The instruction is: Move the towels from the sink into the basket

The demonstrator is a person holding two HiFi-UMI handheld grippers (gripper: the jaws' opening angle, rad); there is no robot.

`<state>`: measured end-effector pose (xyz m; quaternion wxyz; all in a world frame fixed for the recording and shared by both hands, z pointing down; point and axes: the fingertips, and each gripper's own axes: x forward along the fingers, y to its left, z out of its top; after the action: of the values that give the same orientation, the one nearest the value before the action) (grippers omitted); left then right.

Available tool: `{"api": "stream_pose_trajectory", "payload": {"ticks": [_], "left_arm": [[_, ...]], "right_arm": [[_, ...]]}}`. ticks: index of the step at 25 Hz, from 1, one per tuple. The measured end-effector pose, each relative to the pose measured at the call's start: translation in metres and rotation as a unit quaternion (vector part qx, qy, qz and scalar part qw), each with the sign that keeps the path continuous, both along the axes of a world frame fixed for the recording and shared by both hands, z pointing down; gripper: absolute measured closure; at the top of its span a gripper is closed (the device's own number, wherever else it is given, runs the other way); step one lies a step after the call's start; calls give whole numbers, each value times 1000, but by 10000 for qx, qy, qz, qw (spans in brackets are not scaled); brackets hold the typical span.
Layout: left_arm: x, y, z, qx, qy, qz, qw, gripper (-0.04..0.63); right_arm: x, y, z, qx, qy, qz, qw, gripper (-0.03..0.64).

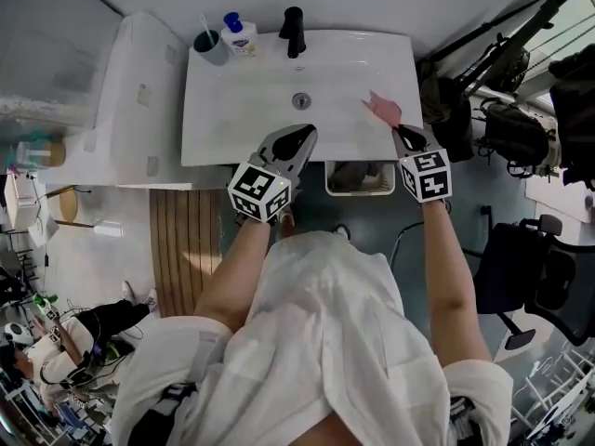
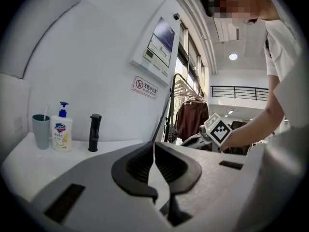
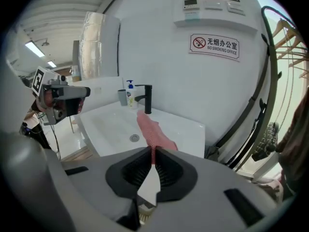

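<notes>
The right gripper (image 3: pixel 153 151) had its jaws pressed almost together, pinching one end of a pink towel (image 3: pixel 150 128). In the right gripper view the towel ran out from the jaws toward 12 o'clock, above the right part of the white sink (image 3: pixel 104 122), and its far end stopped short of the black tap (image 3: pixel 147 99). In the head view the towel sat at 11 o'clock from those jaws. The basket (image 1: pixel 358 193) lay below the sink's front edge, at about 8 o'clock from them. The left gripper (image 2: pixel 154 146) had its jaws closed together with nothing between them, over the sink's front edge.
</notes>
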<state>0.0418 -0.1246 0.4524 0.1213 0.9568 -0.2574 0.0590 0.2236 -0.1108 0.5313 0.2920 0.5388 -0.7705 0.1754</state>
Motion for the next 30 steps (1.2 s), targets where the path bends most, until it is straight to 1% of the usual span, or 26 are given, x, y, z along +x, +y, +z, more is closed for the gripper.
{"api": "stream_pose_trajectory", "payload": {"ticks": [6, 12, 16, 20, 26, 30], "left_arm": [[22, 31, 16, -131, -84, -7, 9999, 580], [32, 58, 34, -298, -186, -74, 9994, 580], [34, 69, 42, -362, -194, -138, 9991, 580], [33, 78, 49, -430, -203, -201, 9987, 580], [24, 80, 54, -459, -217, -360, 9981, 580], [12, 77, 56, -475, -221, -501, 9974, 580]], "right_arm": [[8, 50, 11, -83, -225, -57, 9997, 574], [8, 94, 30, -286, -338, -282, 9986, 574], [-5, 120, 44, -498, -419, -616, 9960, 574], [-28, 145, 64, -814, -503, -1099, 9893, 574], [-52, 156, 91, -1189, -593, -1546, 9790, 574], [-58, 149, 111, -1461, -511, -1649, 9741, 574]]}}
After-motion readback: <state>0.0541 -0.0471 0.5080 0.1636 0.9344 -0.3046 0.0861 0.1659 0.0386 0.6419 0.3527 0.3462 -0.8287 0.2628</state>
